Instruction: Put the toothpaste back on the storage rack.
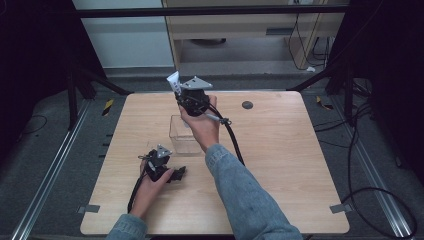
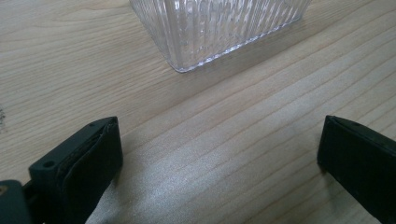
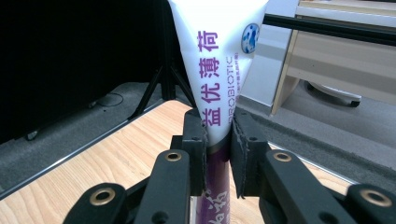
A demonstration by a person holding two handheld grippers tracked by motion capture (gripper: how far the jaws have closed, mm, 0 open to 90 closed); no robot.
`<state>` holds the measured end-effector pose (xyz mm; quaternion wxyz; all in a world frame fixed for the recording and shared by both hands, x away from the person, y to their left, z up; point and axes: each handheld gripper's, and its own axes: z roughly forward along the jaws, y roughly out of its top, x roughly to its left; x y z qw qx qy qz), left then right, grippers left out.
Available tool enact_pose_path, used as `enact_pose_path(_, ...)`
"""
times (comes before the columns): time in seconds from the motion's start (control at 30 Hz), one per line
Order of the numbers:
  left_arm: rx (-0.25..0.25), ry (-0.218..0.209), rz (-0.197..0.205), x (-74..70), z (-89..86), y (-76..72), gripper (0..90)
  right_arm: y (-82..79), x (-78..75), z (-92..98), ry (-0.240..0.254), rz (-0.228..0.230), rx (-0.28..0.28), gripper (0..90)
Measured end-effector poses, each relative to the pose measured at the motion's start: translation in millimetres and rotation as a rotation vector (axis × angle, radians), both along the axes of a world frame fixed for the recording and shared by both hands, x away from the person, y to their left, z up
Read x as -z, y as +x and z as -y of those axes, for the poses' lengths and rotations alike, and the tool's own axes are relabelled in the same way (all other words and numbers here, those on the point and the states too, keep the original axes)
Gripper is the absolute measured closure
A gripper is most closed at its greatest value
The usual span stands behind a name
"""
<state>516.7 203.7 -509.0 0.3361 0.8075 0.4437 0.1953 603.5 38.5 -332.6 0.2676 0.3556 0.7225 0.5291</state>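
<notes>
**Tube held high above a clear box**

Black jaws of the right gripper point(image 3: 218, 144) pinch one white and purple tube point(image 3: 217, 60), lifted above the far side of the wooden table point(image 1: 280, 165). One clear ribbed container point(image 1: 184, 136) stands below. The left gripper point(image 2: 219, 154) rests on the table near it, jaws spread wide and empty. The narrow pinch could let the tube swivel or slip, missing the container.

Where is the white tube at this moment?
The white tube is clamped between the right gripper's jaws, held up above the far edge of the clear container in the high view.
</notes>
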Motion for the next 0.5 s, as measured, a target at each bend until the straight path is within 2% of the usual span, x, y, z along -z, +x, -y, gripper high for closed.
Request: enact_pose_path(0.5, 0.0, 0.0, 0.0, 0.0, 0.0, 0.0, 0.0, -3.9, 13.8, -2.0, -0.015, -0.023, -0.022, 77.4)
